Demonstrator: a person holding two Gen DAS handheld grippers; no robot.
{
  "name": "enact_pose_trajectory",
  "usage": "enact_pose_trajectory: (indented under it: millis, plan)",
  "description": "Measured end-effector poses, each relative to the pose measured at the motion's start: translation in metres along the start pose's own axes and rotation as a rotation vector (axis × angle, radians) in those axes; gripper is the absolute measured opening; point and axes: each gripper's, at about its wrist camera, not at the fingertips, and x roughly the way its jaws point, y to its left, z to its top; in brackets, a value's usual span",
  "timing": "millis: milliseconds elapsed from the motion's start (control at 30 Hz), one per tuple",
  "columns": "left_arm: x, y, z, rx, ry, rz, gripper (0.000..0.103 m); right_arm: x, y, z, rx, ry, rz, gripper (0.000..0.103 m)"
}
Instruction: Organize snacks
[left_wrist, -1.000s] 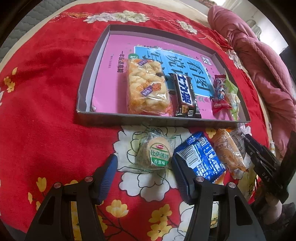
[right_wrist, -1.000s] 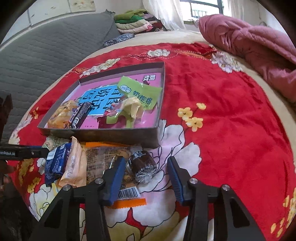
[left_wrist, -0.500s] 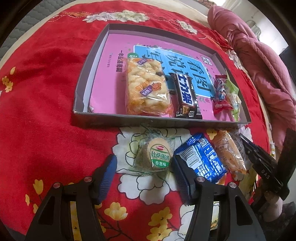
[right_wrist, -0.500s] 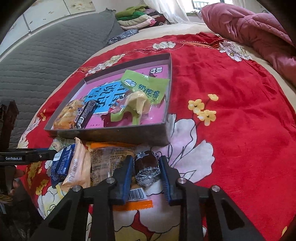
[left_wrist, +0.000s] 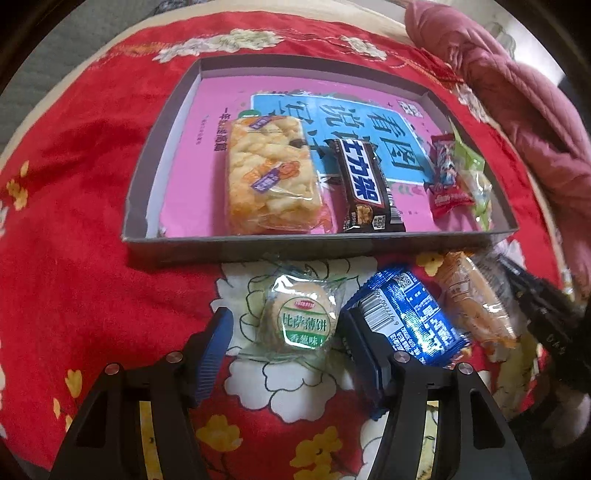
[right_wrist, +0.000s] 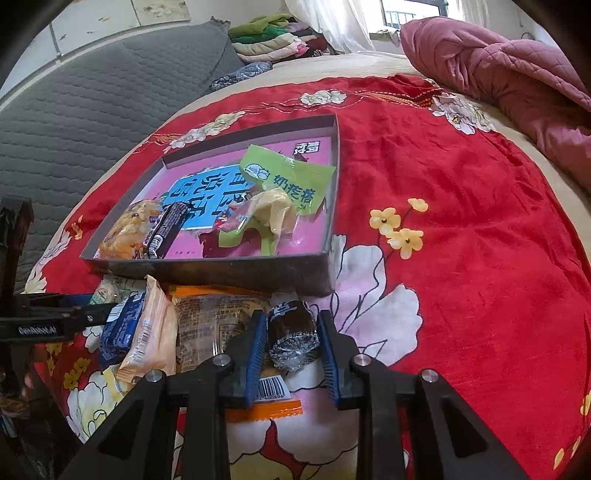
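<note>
A grey shallow box (left_wrist: 155, 147) (right_wrist: 236, 275) with a pink bottom lies on the red flowered cloth. It holds a rice-cracker pack (left_wrist: 271, 181), a black chocolate bar (left_wrist: 367, 192), a red candy (left_wrist: 448, 177) and a green bag (right_wrist: 288, 177). In front of it lie a round biscuit pack (left_wrist: 301, 321), a blue wafer pack (left_wrist: 410, 321) and an orange-beige pack (left_wrist: 476, 310). My left gripper (left_wrist: 288, 350) is open around the round biscuit. My right gripper (right_wrist: 291, 339) is shut on a dark wrapped cake (right_wrist: 291, 332), above an orange-edged pack (right_wrist: 218, 321).
A pink quilt (right_wrist: 517, 81) lies at the right of the bed. A grey padded headboard (right_wrist: 92, 110) stands at the left and folded clothes (right_wrist: 280, 40) sit behind. The right gripper's body shows at the right in the left wrist view (left_wrist: 546, 317).
My right gripper has closed on the dark wrapped cake, which it only straddled a second ago. My left gripper stays open around the round biscuit and has shifted slightly.
</note>
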Motion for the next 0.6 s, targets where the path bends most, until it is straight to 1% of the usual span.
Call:
enact_pose_trajectory:
  millis: [67, 133, 167, 200, 300, 400, 600]
  plan:
    - [0.002, 0.002, 0.000, -0.006, -0.003, -0.009, 0.063, 0.000, 0.000, 0.000, 0.003, -0.001, 0.000, 0.028]
    - [0.002, 0.005, 0.002, -0.016, -0.008, -0.018, 0.058, -0.001, -0.001, 0.000, 0.011, -0.002, 0.000, 0.028]
    - [0.002, 0.006, 0.002, -0.011, -0.010, -0.011, 0.046, -0.001, -0.002, 0.000, 0.014, -0.002, 0.001, 0.028]
    - [0.003, 0.005, 0.003, 0.006, -0.009, 0.019, 0.037, -0.001, -0.002, 0.000, 0.015, -0.002, 0.001, 0.028]
    - [0.003, 0.005, 0.001, 0.023, -0.009, 0.020, 0.037, -0.004, -0.004, -0.001, 0.024, -0.005, -0.004, 0.028]
    - [0.001, 0.007, 0.001, 0.024, -0.015, 0.014, 0.037, -0.010, -0.009, -0.002, 0.061, -0.014, 0.004, 0.028]
    - [-0.009, 0.011, 0.000, 0.000, -0.023, -0.032, 0.036, -0.019, -0.014, -0.001, 0.093, -0.035, 0.007, 0.028]
